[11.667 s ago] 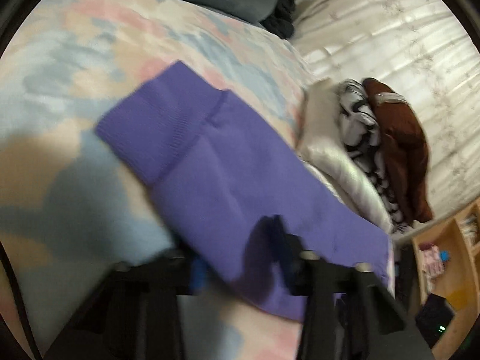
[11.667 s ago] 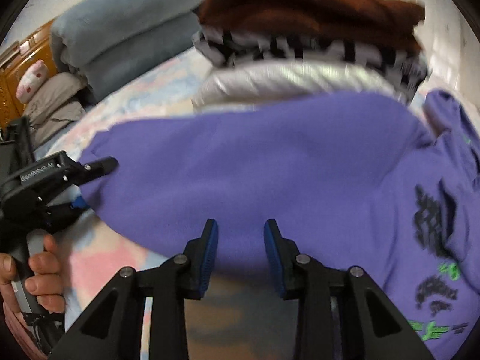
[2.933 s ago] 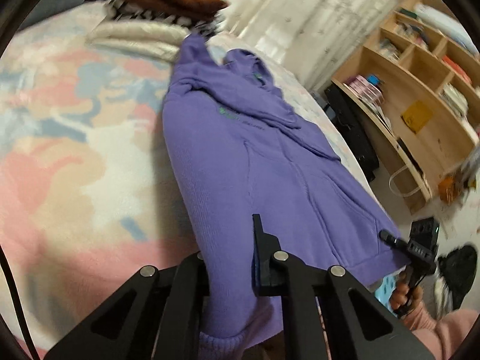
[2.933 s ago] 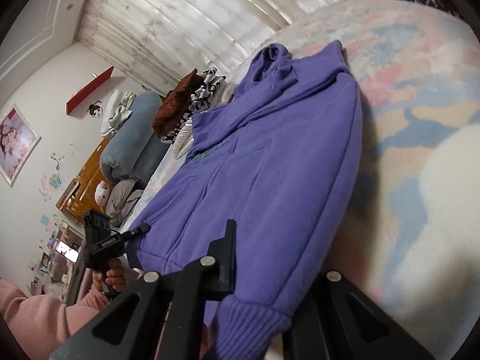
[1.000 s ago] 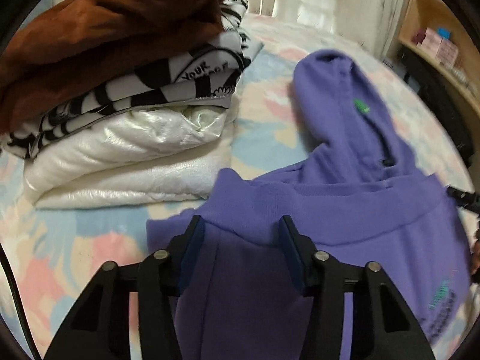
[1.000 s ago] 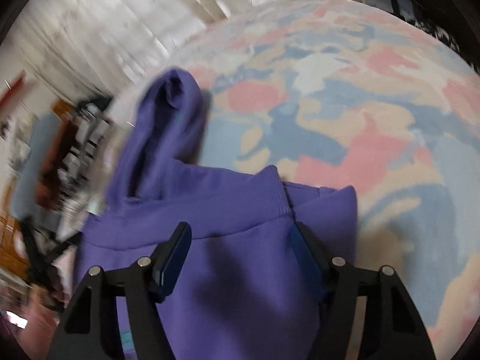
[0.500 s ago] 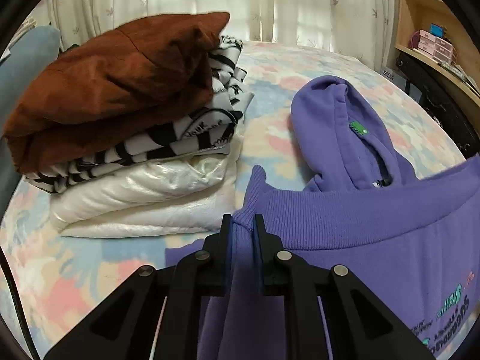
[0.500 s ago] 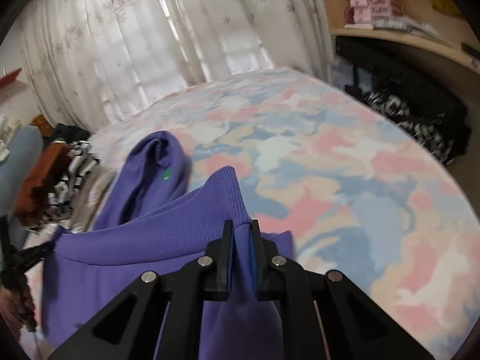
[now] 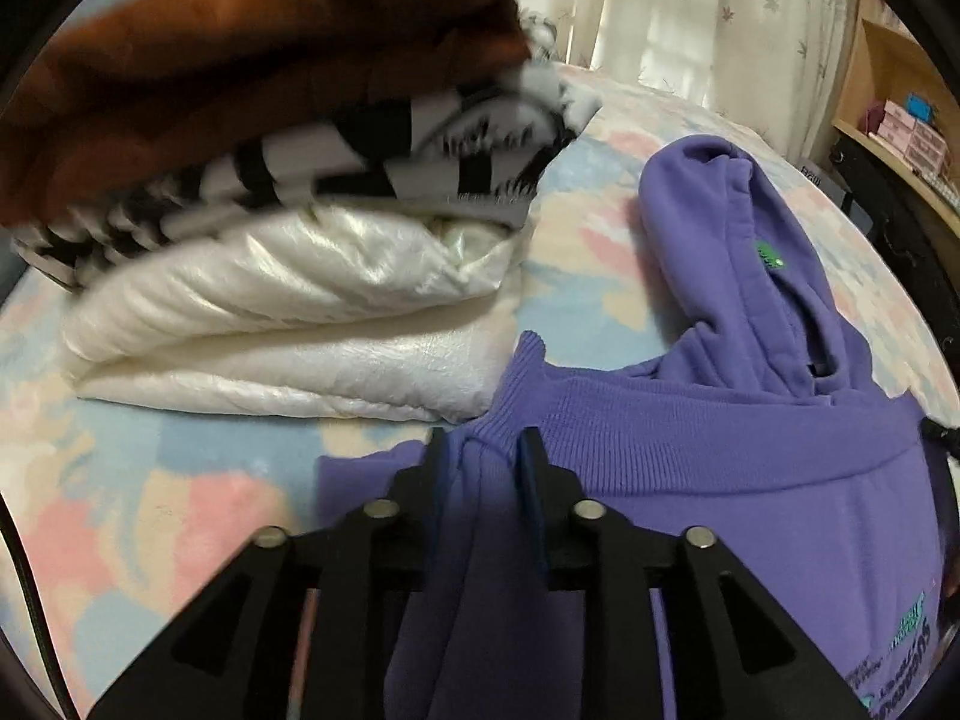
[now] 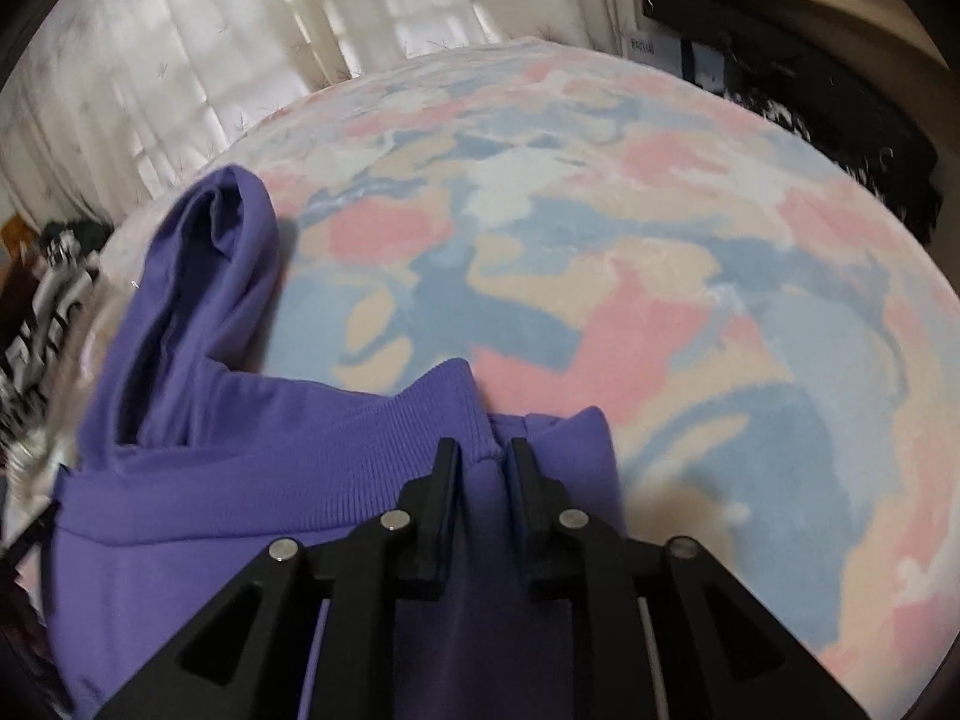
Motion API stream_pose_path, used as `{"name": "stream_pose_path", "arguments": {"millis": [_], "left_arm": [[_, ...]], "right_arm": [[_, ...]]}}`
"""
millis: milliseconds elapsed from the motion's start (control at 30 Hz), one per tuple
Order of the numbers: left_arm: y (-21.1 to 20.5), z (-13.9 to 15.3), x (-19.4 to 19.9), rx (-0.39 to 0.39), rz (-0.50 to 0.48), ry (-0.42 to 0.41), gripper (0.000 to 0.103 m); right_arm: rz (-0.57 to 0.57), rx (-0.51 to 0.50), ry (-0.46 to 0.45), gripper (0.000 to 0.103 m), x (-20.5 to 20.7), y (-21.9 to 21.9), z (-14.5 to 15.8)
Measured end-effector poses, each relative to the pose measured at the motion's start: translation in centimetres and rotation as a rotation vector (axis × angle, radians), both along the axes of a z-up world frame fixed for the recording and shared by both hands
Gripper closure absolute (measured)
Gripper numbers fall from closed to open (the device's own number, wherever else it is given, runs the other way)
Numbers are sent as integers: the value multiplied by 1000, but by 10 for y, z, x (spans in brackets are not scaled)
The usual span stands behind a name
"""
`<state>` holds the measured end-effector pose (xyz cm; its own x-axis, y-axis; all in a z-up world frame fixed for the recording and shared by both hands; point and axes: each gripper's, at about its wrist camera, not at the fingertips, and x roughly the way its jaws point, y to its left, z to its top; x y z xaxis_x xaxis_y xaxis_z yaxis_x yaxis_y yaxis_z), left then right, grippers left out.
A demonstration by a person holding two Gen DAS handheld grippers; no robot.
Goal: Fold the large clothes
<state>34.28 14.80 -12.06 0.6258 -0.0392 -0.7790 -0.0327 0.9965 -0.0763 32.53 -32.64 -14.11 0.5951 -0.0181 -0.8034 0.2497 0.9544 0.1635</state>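
Right wrist view: both fingers' pairs parting around purple hoodie [image 10: 252,480] hem, bare bedspread [image 10: 690,276] beyond.

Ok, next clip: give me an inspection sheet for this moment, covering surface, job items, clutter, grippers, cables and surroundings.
Surface: bed with a pastel patchwork cover.
Job items: purple hoodie folded bottom-up, ribbed hem lying just below the hood.
Clutter: stack of folded clothes, brown over striped over white, beside the hoodie.
Grippers: left gripper and right gripper each have a hem corner between the fingers; both jaws have just been opening, so the hold looks loose.
Cables: a dark cord at the left view's edge.
Surroundings: curtains, wooden shelves.
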Motion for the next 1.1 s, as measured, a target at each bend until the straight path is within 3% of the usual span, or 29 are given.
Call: {"name": "stream_pose_path", "arguments": {"millis": [133, 233, 267, 333, 467, 600, 700, 800, 967, 1100], "left_arm": [[-14, 33, -45, 60, -38, -83, 77], [-30, 39, -85, 56, -75, -59, 77], [-33, 38, -96, 53, -82, -46, 78], [-43, 28, -123, 57, -80, -19, 78], [-48, -7, -165, 164, -36, 43, 77], [-27, -11, -180, 128, 8, 19, 78], [-14, -12, -182, 146, 56, 27, 78], [-7, -11, -181, 111, 59, 31, 78], [-10, 2, -181, 101, 45, 42, 77], [-15, 28, -181, 101, 24, -9, 77]], "right_arm": [[17, 1, -100, 81, -36, 12, 37], [95, 42, -127, 58, -64, 36, 51], [138, 64, -124, 55, -73, 49, 52], [243, 72, -99, 55, -91, 80, 46], [375, 12, -24, 55, -122, 126, 15], [337, -80, -1, 57, -147, 106, -6], [212, -128, 11, 58, -161, 61, -2], [187, -90, 16, 78, -171, 31, 1], [176, -92, 31, 75, -178, 34, 12], [194, -30, -6, 75, -180, 39, 28]]}}
